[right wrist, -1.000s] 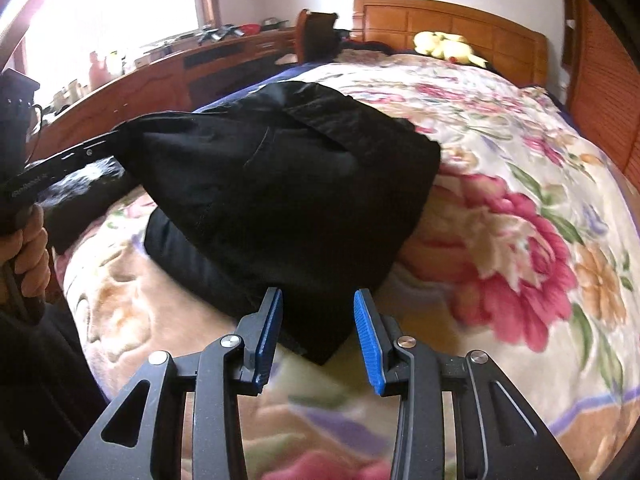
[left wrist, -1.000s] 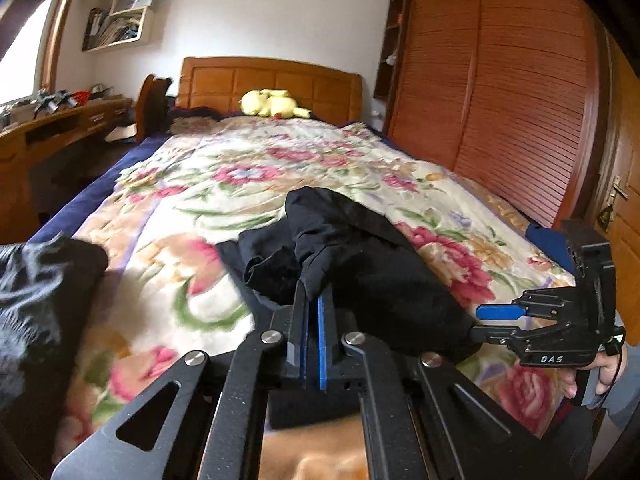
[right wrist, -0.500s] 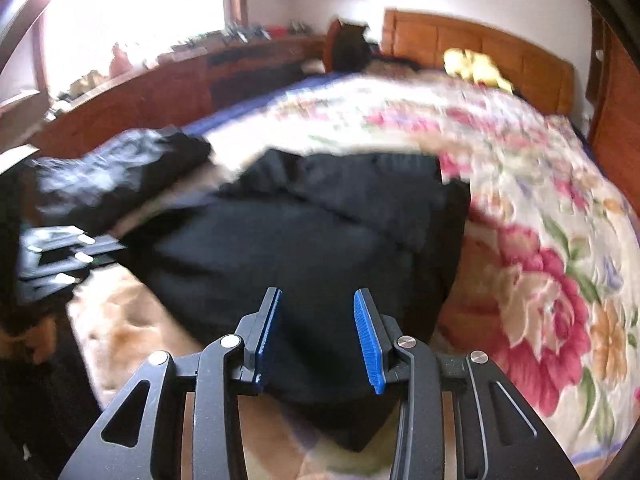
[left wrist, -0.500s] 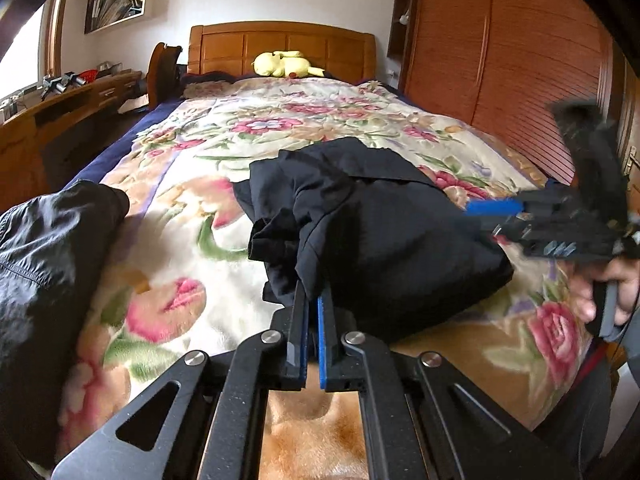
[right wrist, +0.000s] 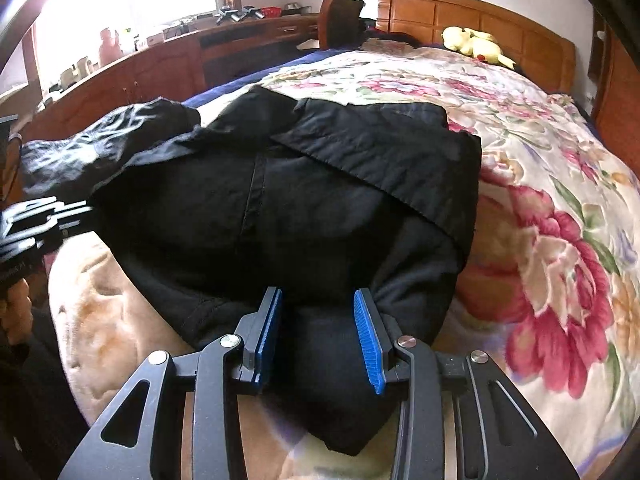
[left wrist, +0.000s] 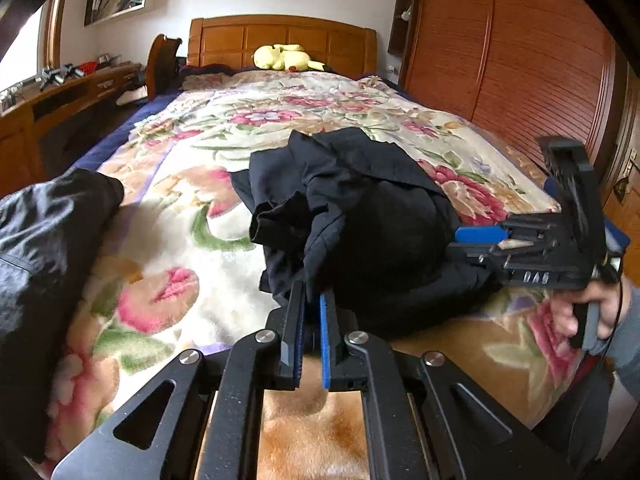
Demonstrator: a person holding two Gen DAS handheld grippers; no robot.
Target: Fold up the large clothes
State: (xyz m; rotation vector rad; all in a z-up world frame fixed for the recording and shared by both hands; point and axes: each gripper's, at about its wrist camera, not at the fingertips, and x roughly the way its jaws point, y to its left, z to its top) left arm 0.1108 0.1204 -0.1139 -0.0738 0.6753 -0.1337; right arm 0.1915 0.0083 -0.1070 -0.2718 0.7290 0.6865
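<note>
A black garment (left wrist: 360,208) lies folded in a heap on the floral blanket (left wrist: 192,208) near the foot of the bed; it also fills the middle of the right wrist view (right wrist: 304,200). My left gripper (left wrist: 311,300) is nearly shut, pinching the garment's near edge between its pads. My right gripper (right wrist: 318,320) is open, its blue pads either side of the garment's near corner; it also shows at the right of the left wrist view (left wrist: 480,236), at the garment's right side.
A second dark garment (left wrist: 44,248) lies at the bed's left edge. A yellow plush toy (left wrist: 284,58) sits by the wooden headboard (left wrist: 280,40). A wooden desk (right wrist: 160,60) runs along the left, wardrobe doors (left wrist: 520,60) along the right.
The garment was lowered from mid-air onto the blanket. My right gripper moved in until its open pads straddle the near corner. The left gripper's jaws have parted slightly.
</note>
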